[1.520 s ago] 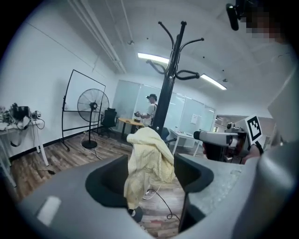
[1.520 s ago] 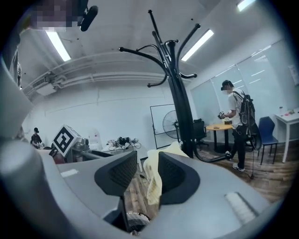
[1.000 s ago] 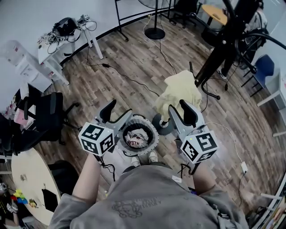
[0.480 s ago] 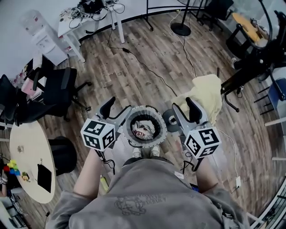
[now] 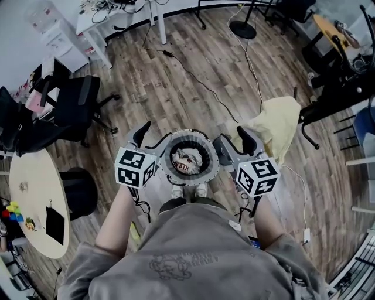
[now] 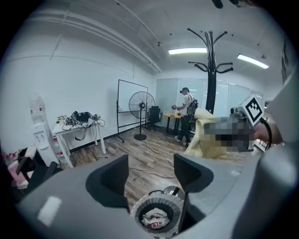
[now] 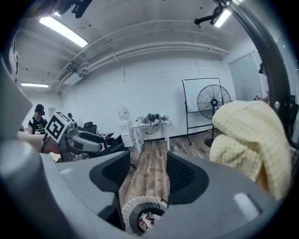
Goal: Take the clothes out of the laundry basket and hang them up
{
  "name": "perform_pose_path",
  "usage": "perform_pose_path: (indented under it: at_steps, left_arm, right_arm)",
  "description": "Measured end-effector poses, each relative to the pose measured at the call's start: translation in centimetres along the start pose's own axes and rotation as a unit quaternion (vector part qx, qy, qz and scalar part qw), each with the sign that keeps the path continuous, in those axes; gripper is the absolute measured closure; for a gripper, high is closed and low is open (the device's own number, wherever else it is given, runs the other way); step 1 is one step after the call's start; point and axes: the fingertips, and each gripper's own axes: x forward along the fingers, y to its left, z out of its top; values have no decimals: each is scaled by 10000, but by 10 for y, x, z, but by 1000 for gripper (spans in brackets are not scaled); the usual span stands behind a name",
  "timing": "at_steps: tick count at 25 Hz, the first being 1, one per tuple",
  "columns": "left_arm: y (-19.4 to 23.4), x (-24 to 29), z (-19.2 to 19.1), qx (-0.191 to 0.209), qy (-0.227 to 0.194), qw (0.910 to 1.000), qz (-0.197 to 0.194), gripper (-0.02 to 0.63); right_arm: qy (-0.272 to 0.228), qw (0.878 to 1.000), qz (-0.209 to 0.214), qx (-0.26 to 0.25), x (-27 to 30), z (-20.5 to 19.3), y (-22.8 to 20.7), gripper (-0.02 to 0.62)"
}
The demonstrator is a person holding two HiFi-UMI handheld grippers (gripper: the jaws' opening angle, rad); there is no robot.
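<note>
A round laundry basket (image 5: 210,167) stands on the wood floor in front of my feet, with a white garment with red print (image 5: 186,160) inside. My left gripper (image 5: 153,139) is open and empty at the basket's left rim. At the right rim my right gripper (image 5: 232,141) is open and empty too. A pale yellow garment (image 5: 278,126) hangs on the black coat rack (image 5: 334,96) to the right. The left gripper view shows open jaws (image 6: 150,172) above the basket (image 6: 156,215). The right gripper view shows open jaws (image 7: 147,175), the basket (image 7: 142,217) and the yellow garment (image 7: 247,140).
A round table (image 5: 32,205) is at the left, black office chairs (image 5: 79,105) are behind it, and a white desk (image 5: 117,14) is at the back. Cables (image 5: 193,76) trail over the floor. A fan base (image 5: 243,29) stands far back. A person (image 6: 188,109) stands in the distance.
Both grippers have come down and in, and now flank the basket. The right gripper has moved away from the yellow garment, which stays on the rack. The head view has swung left.
</note>
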Motion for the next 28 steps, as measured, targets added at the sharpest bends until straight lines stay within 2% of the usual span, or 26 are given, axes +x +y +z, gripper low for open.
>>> perform_pose_path:
  at_steps: [3, 15, 20, 28]
  left_arm:
    - [4, 14, -22, 98, 299, 9995, 34, 299]
    - [19, 69, -119, -240, 1151, 9929, -152, 299]
    - [24, 91, -171, -394, 1560, 9867, -235, 299]
    - [21, 136, -260, -651, 2223, 9712, -553, 299]
  right_arm:
    - [255, 9996, 15, 71, 17, -23, -3, 334]
    - [1498, 9881, 206, 292, 72, -127, 0, 321]
    - [2055, 9776, 248, 377, 95, -183, 5, 313]
    - [2757, 9593, 304, 536, 137, -274, 7, 305]
